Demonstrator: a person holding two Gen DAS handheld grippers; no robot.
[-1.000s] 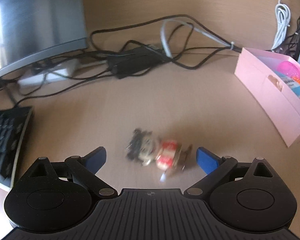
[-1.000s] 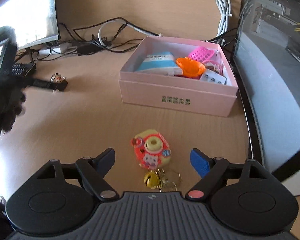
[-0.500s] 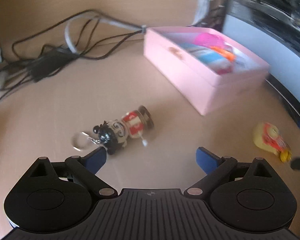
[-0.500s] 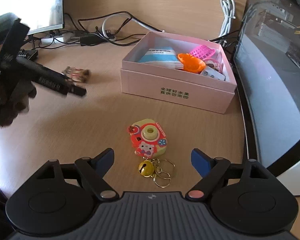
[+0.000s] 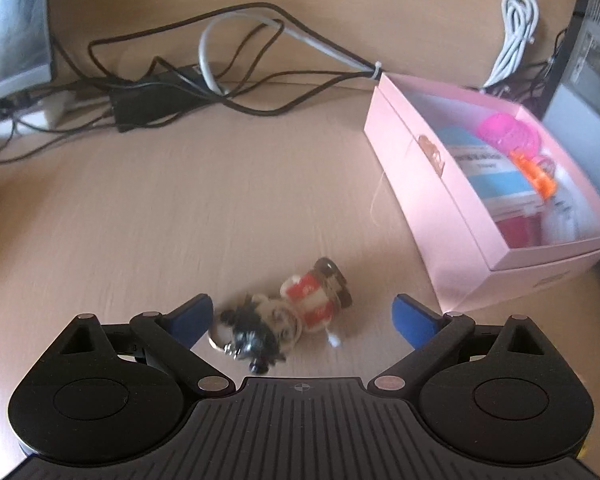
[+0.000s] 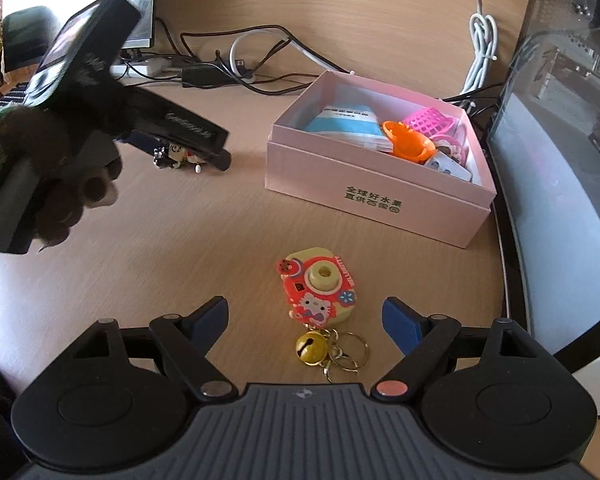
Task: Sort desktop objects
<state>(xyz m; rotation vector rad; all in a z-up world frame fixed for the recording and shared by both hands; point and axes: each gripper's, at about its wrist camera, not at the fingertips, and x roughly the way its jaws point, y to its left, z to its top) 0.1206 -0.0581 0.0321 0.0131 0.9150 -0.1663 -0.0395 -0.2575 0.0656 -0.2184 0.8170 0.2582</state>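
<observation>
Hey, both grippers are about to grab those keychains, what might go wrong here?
The doll keychain lies skewed between the open left gripper, so closing may squirt it sideways. The camera keychain trails a bell and rings that might snag the pink box rim when lifted by the right gripper.

Both cameras ride on handheld grippers, angled steeply down at the desk [image 5: 180, 208] from close by. The left view faces the cable tangle [image 5: 204, 80] in the upper frame. Both share the pink box [image 5: 432, 208] [image 6: 364, 184]; the right view shows the left gripper [image 6: 196, 148] at upper left.
</observation>
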